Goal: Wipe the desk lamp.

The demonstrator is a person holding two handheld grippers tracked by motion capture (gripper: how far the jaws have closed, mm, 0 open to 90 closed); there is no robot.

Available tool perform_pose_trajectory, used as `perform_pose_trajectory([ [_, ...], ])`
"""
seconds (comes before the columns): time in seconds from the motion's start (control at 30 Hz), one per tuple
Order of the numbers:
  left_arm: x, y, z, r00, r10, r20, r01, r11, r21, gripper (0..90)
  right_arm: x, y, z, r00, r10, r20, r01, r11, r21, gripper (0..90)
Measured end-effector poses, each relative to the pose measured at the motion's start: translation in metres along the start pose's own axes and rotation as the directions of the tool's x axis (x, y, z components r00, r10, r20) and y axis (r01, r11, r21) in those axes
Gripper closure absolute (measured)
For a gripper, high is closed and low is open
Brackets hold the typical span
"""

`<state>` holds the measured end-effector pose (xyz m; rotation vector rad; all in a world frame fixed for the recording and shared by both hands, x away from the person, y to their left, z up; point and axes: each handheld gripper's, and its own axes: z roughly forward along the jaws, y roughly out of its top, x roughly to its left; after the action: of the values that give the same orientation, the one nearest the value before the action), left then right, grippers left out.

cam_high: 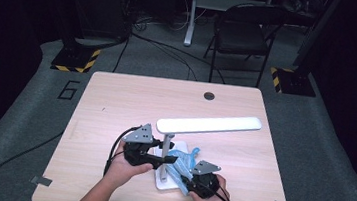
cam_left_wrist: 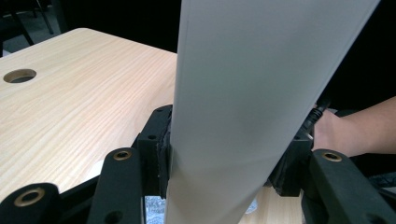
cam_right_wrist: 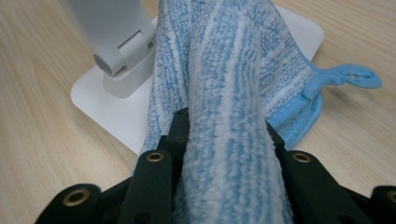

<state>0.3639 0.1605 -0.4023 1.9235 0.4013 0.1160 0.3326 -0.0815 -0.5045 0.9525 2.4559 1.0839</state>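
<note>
Firmly clamped: lamp stem point(cam_left_wrist: 243, 93), cloth point(cam_right_wrist: 229, 93).

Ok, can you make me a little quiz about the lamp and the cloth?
1. True or false: the left gripper is shut on the lamp.
2. What does the right gripper hold?
3. Where does the cloth lie: A) on the chair, B) on the lamp's base, C) on the floor?

Key: 1 true; 2 the blue striped cloth; 3 B.
</note>
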Motion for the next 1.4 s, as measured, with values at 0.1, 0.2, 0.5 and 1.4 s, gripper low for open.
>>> perform_pose_trajectory([
  [0.1, 0.000, 0.000, 0.000, 1.0000, -0.003, 0.004, 0.003, 1.0000, -0.002, 49.7, -0.004, 0.002, 0.001, 0.9996, 0.019, -0.022, -0.018, 1.000, 0.018, 66.3],
  [0.2, 0.001, -0.001, 0.000, 1.0000, 0.000, 0.007, 0.000, 1.0000, -0.003, 49.7, -0.009, 0.007, 0.004, 0.9993, 0.012, -0.036, -0.011, 0.999, 0.034, 66.2],
  [0.5, 0.001, -0.001, 0.000, 0.9999, 0.002, 0.012, -0.002, 1.0000, -0.005, 49.8, -0.020, 0.024, 0.023, 0.9997, 0.019, -0.017, -0.019, 0.999, 0.026, 66.1],
  [1.4, 0.004, -0.001, -0.005, 1.0000, -0.001, -0.009, 0.001, 0.9999, 0.016, 49.7, -0.030, 0.040, 0.047, 0.9977, 0.060, 0.030, -0.059, 0.998, -0.021, 66.3],
])
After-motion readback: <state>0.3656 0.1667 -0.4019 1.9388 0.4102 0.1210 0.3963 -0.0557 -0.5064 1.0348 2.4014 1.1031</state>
